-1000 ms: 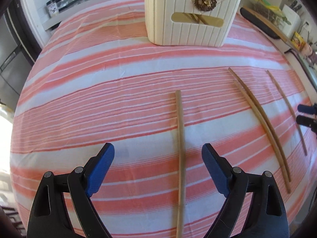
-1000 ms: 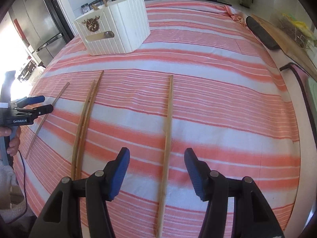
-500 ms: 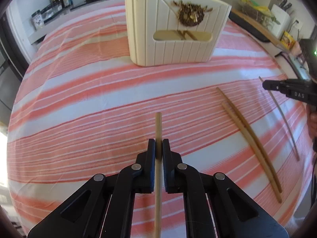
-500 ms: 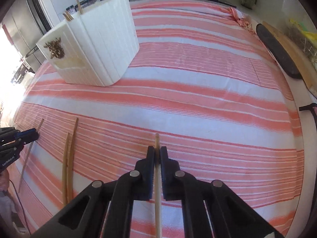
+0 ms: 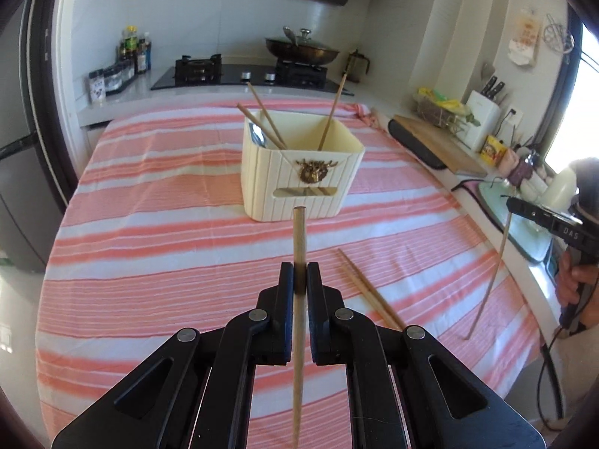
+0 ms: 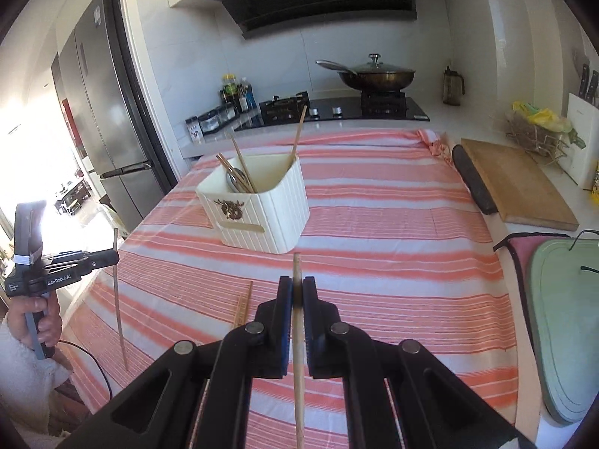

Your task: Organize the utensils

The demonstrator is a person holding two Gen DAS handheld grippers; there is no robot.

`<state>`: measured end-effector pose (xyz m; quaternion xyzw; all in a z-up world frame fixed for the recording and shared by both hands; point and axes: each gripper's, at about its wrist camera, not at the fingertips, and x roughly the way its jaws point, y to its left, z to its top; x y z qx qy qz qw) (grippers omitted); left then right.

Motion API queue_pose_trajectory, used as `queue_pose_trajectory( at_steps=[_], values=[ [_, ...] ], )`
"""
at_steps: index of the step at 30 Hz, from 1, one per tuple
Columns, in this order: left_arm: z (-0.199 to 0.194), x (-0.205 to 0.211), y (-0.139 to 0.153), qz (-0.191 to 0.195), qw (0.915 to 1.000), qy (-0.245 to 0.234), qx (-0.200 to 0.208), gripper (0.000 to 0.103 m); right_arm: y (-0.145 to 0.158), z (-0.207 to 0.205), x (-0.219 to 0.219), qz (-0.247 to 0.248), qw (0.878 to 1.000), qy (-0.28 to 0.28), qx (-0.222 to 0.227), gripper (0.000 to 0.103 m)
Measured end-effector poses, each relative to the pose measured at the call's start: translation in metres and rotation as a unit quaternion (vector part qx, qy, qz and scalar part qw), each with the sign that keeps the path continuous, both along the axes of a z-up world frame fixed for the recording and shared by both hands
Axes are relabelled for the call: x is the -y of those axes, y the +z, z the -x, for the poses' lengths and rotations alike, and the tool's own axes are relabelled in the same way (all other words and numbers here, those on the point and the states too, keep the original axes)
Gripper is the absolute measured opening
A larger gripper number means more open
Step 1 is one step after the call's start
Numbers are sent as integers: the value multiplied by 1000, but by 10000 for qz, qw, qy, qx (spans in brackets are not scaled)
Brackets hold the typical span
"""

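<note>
The left gripper [image 5: 300,275] and the right gripper [image 6: 297,292] are each closed tight on one chopstick [image 5: 299,232], lifted off the tabletop [image 5: 149,262], probably to drop into the white box [image 5: 299,183] ahead.

Lidded wok [image 6: 376,75], cutting board [image 6: 516,183], fridge [image 6: 101,112]

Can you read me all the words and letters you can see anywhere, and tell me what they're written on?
"GenRobot.AI": on the side of the left hand-held gripper, seen from the right wrist.
"DAS": on the side of the right hand-held gripper, seen from the left wrist.
Small label under "GenRobot.AI": too small to read.
Spice jars, bottles and the yellow packet: labels too blurred to read.
</note>
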<state>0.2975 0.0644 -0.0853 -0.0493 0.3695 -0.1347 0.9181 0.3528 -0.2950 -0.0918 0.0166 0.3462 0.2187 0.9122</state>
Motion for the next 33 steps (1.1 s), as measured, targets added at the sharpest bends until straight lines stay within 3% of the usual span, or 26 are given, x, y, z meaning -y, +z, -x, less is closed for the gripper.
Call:
queue_pose_trajectory(
  at_steps=[9, 21, 27, 33],
  values=[
    [18, -6, 22, 209, 9994, 56, 277, 5, 31, 21, 11, -197, 9989, -40, 418, 6],
    [14, -3, 49, 290, 9986, -27, 442, 5, 55, 8, 4, -337, 9969, 120, 701, 6],
    [-2, -7, 89, 410, 9963, -53, 752, 5, 73, -21, -14, -293, 9956, 259, 850, 6],
    [-44, -8, 152, 415, 9871, 210, 1533, 5, 112, -63, -44, -396, 9888, 346, 1400, 6]
  ],
)
